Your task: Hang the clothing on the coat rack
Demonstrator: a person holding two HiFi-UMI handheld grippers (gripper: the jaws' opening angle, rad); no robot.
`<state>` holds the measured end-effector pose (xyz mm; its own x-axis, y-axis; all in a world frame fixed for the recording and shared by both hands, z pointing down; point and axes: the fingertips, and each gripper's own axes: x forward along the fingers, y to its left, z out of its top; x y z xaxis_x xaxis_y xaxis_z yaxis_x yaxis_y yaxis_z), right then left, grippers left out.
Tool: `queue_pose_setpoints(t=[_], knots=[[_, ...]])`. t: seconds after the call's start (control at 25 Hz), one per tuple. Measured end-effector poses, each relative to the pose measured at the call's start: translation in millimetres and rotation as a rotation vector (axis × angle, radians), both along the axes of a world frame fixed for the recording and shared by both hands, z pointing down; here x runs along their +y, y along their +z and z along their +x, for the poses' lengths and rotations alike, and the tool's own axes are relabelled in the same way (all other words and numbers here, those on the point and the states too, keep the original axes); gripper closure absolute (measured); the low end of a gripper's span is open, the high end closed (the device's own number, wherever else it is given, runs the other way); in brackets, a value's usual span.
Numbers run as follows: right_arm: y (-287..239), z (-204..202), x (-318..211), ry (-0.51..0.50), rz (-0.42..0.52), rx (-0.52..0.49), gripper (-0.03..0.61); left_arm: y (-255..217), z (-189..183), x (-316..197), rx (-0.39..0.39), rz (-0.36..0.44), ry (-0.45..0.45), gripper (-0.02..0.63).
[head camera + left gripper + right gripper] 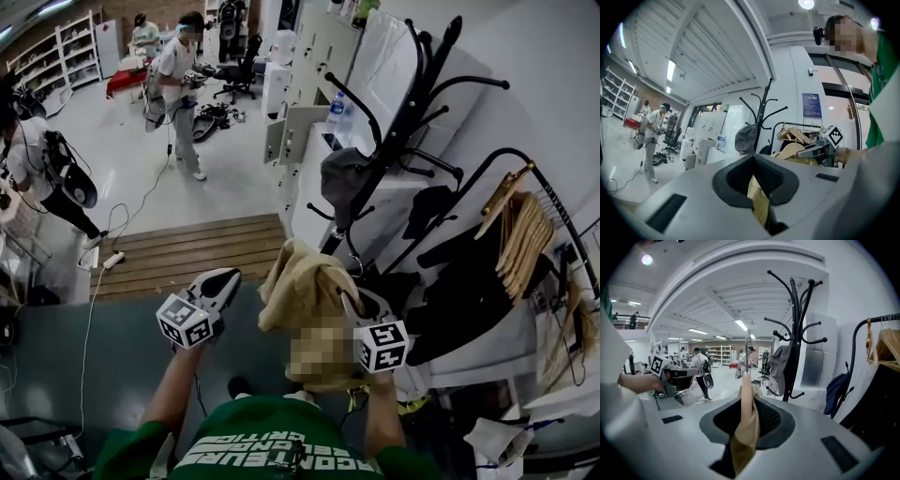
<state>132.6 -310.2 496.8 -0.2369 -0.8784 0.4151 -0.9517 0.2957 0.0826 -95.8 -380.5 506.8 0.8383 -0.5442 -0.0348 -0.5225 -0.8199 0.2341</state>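
Note:
A tan garment (298, 292) on a wooden hanger (746, 394) is held up between both grippers, in front of the person. My right gripper (349, 298) is shut on the hanger's shoulder with cloth draped over it; the metal hook (747, 348) rises above the jaws. My left gripper (230, 278) is at the garment's left edge, shut on a fold of the tan cloth (758, 199). The black coat rack (405, 117) stands ahead and to the right, with a grey cap (341, 178) on one lower peg. Its upper pegs are bare.
A black clothes rail (487, 173) with wooden hangers (521, 236) and dark clothes stands at the right. White lockers (302, 89) line the wall behind the rack. A wooden platform (187, 253) lies ahead; people (178, 80) stand farther back on the open floor.

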Motion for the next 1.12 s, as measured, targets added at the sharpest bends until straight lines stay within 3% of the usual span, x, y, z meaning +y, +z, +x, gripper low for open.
queue_pose_setpoints(t=[0.56, 1.12], knots=[[-12.2, 29.1, -26.5, -0.059, -0.006, 0.031, 0.503, -11.8, 49.6, -11.0, -0.001, 0.024, -0.041, 0.609], [-61.3, 37.4, -71.0, -0.074, 0.053, 0.025, 0.503, -20.6, 55.3, -20.8, -0.024, 0.038, -0.07, 0.609]])
